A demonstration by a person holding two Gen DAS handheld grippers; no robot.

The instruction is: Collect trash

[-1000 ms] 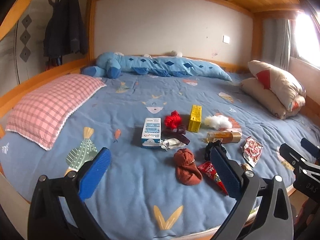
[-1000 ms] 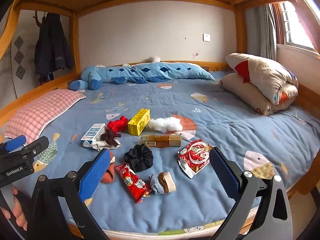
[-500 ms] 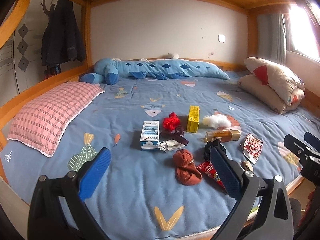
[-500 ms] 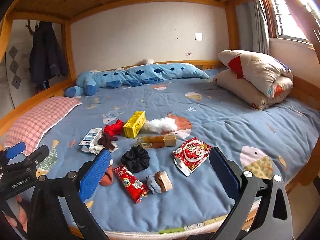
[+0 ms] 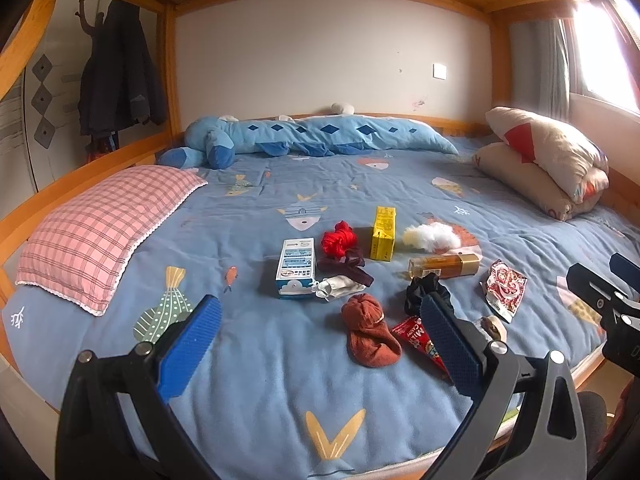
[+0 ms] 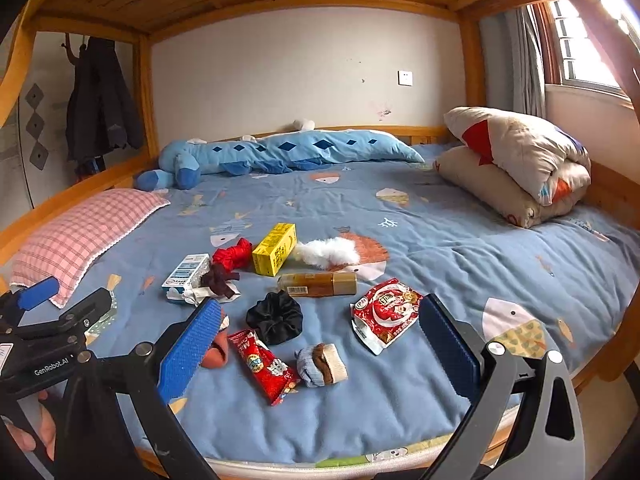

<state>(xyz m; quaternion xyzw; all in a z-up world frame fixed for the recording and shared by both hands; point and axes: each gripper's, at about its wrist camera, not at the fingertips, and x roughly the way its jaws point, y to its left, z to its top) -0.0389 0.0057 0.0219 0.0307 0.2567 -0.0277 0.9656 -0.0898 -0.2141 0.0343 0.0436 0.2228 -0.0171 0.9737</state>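
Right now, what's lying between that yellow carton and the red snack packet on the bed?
In the right wrist view, a brown bottle lies on its side between the yellow carton and the red snack packet.

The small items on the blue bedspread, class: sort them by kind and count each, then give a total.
Wrappers: 2 (red candy wrapper, red-and-white snack packet)
Cartons: 2 (yellow, blue-and-white)
Bottles: 1 (amber bottle)
Socks: 2 (rust, rolled grey-brown)
Total: 7

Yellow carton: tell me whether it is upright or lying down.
Lying down. The yellow carton rests on a long side on the blanket, one end facing the camera.
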